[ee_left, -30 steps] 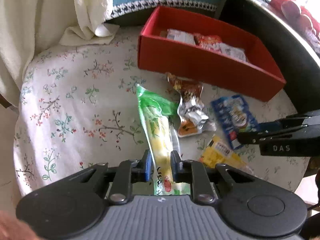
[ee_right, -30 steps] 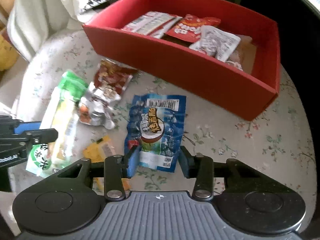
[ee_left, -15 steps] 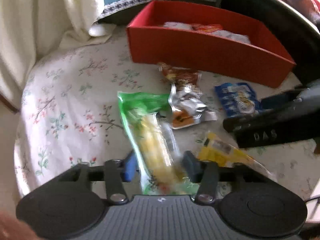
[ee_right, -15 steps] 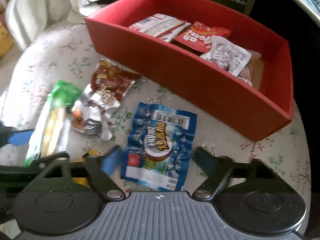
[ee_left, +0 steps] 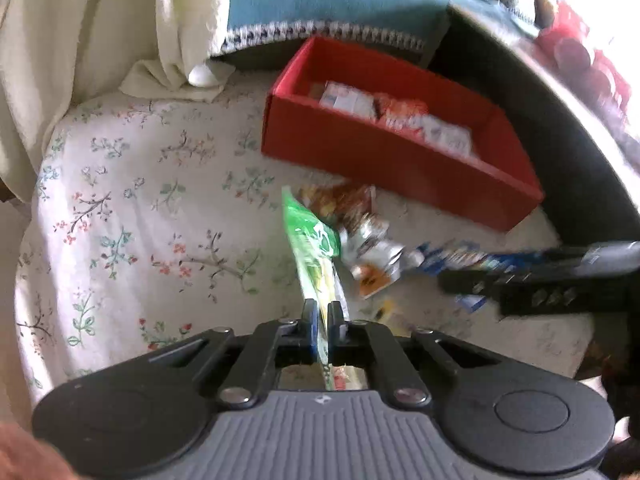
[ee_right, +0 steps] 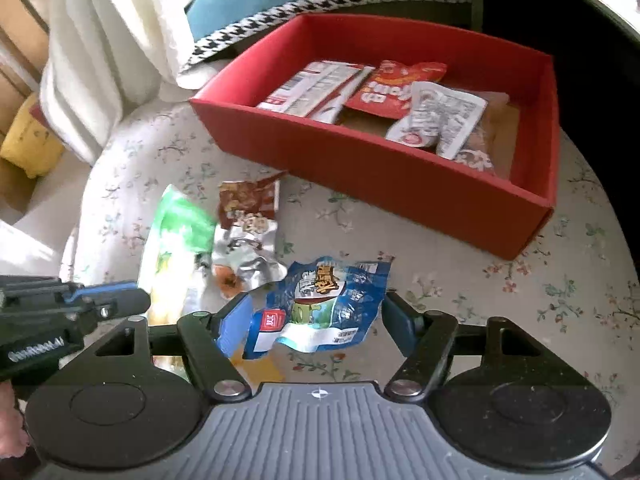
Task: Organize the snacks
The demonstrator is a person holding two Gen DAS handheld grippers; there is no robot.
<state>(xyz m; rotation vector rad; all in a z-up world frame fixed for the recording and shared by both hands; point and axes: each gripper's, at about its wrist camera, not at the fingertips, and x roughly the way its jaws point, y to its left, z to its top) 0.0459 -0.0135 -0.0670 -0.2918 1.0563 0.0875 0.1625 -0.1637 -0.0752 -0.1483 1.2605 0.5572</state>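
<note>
Two grippers show here, and we start at the left gripper (ee_left: 323,312): its jaws have just been closing and now pinch the near end of the long green snack packet (ee_left: 314,248), which runs away from us toward the middle of the flowered tablecloth (ee_left: 132,216). Our right gripper (ee_right: 316,316) has its jaws spread wide, one on either side of the crumpled blue snack packet (ee_right: 324,300), which seems lifted and curled; we cannot tell whether the pads press it. Between the two packets lie a silver wrapper (ee_right: 244,256) and a brown-red packet (ee_right: 248,200), touching each other. A yellow packet (ee_right: 260,368) peeks out just under the blue one. Toward the far edge stands the red box (ee_right: 384,176), with several packets already inside
</note>
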